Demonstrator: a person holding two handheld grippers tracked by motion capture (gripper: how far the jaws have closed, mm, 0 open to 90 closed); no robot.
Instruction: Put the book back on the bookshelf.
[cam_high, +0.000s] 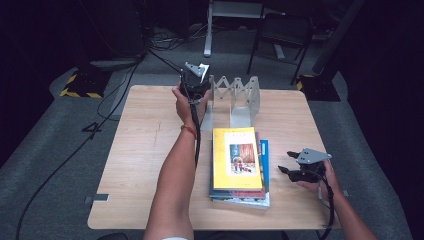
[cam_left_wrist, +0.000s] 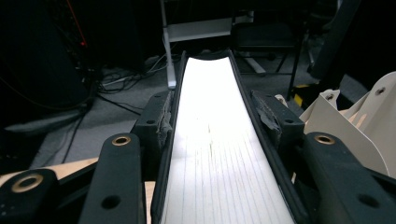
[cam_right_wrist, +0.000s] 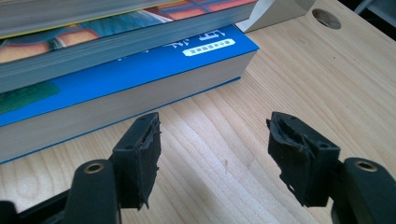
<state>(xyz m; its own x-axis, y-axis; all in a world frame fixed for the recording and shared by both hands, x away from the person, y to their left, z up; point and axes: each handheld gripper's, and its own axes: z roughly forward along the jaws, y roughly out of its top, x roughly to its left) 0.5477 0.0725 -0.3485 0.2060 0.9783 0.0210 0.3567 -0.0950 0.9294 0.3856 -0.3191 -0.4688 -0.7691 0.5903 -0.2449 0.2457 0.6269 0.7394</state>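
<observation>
1. The right tool (cam_high: 289, 162) hovered low over the near right part of the tabletop (cam_high: 150, 150), its jaws spread wide with nothing between them. In the right gripper view only bare wood lay between its pads (cam_right_wrist: 140, 156).

2. Just ahead of that tool and to its left lay the stack of books (cam_high: 239, 167), flat on the tabletop. The thick blue book (cam_right_wrist: 140, 79) near the bottom was the closest to the open jaws, apart from them, with a yellow-covered book (cam_high: 236, 157) on top of the stack.

3. Farther off, the left tool (cam_high: 196, 86) was raised at the far edge of the tabletop, its jaws closed on an upright book (cam_left_wrist: 217, 140) seen page-edge on; the pale pages ran up between the pads (cam_left_wrist: 164, 123) in the left gripper view.

4. Just to the right of the left tool stood the grey folding book rack (cam_high: 239, 95), whose pale dividers (cam_left_wrist: 355, 126) showed beside the held book. I could not tell whether the book was already seated in a slot.

5. My judgement: the job looked like moving books from the stack into the rack. One book was at the rack, near placement; the rest of the stack was untouched, so most of the work remained.
</observation>
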